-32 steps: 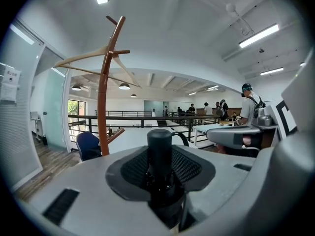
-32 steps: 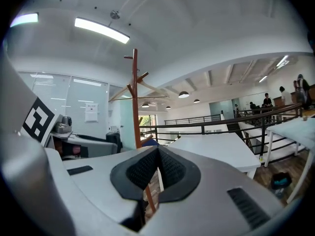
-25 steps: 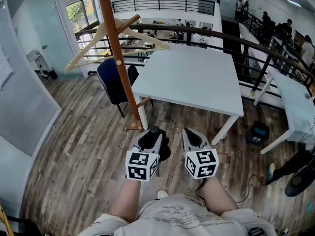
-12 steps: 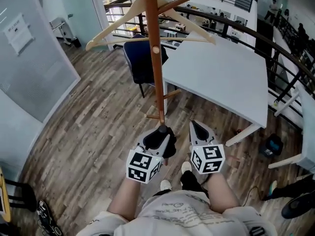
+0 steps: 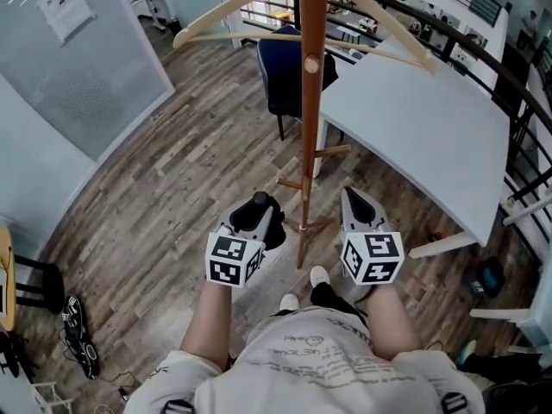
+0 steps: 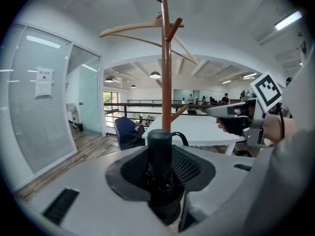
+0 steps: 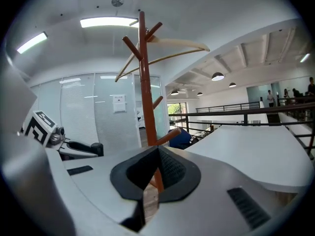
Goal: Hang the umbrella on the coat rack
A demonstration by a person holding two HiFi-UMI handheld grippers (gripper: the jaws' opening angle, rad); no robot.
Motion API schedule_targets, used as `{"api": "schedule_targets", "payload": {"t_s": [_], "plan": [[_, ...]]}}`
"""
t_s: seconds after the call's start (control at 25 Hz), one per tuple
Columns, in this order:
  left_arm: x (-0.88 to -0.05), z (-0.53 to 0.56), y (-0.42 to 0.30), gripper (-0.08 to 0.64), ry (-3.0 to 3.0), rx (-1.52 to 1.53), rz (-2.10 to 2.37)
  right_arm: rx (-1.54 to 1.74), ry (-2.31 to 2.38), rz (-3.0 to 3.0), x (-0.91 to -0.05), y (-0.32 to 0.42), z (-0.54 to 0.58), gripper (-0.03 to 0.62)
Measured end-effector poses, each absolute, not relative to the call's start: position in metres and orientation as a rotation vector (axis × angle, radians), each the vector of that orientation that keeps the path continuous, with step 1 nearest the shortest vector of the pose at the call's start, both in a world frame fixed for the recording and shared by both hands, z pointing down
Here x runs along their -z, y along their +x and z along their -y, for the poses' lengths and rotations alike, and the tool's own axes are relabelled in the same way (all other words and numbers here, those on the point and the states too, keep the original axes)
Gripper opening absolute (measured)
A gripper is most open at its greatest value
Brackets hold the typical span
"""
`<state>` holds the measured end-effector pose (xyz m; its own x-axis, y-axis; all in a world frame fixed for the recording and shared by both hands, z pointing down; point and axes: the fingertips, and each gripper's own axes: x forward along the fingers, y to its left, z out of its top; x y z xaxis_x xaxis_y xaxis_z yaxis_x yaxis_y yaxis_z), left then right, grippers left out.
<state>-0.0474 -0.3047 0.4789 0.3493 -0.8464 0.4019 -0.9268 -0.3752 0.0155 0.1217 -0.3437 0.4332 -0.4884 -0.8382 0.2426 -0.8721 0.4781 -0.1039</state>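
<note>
left gripper [image 5: 257, 212]: pale grey shell, black in the middle
right gripper [image 5: 352, 203]: pale grey shell, narrow at the tip
fingers [image 7: 231, 181]: wide, smooth and grey, each with a dark ribbed slot
pads [image 7: 172, 171]: black, covered in tiny bumps
cubes [image 5: 231, 260]: white, one on each gripper, with black square patterns
shirt [image 5: 310, 365]: off-white, short sleeves, faint grey writing on the front
buckles [image 5: 452, 403]: black, one at each shoulder
trousers [image 5: 332, 298]: dark
shoes [image 5: 319, 275]: white
</note>
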Motion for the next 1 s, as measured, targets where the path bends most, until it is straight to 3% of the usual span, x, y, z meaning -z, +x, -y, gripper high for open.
{"api": "schedule_targets", "payload": {"t_s": [1.0], "plan": [[-0.59, 0.425, -0.082, 0.144, 2.151, -0.607, 1.707, -0.383, 1.566, 2.445, -0.457, 0.174, 0.383, 0.0]]}}
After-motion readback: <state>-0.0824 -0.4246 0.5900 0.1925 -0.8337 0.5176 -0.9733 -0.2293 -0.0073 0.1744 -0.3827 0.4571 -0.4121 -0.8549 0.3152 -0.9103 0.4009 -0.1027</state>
